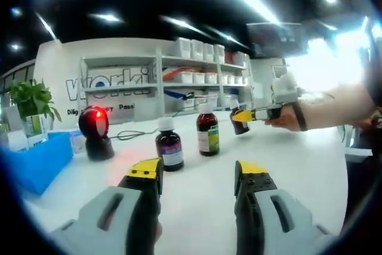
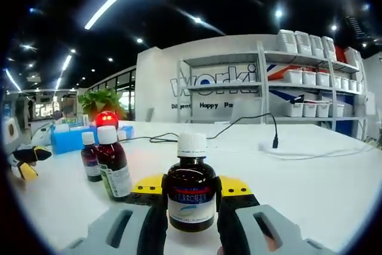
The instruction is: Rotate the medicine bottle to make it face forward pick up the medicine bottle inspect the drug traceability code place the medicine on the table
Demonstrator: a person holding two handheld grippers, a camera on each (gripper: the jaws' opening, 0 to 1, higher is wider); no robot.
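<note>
A medicine bottle (image 2: 191, 190) is gripped between the fingers (image 2: 230, 188) of the right gripper (image 2: 191, 198), its label turned to the camera, over the white bench (image 2: 310, 189). The left gripper (image 1: 198, 174) is held spread and empty, above the bench before two other bottles (image 1: 169, 143).

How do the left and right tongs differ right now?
The right tongs are shut on a medicine bottle; the left tongs are open, with nothing between them. The right tongs are out by the far bottle; the left tongs hang short of two standing bottles. Both have yellow tips.
</note>
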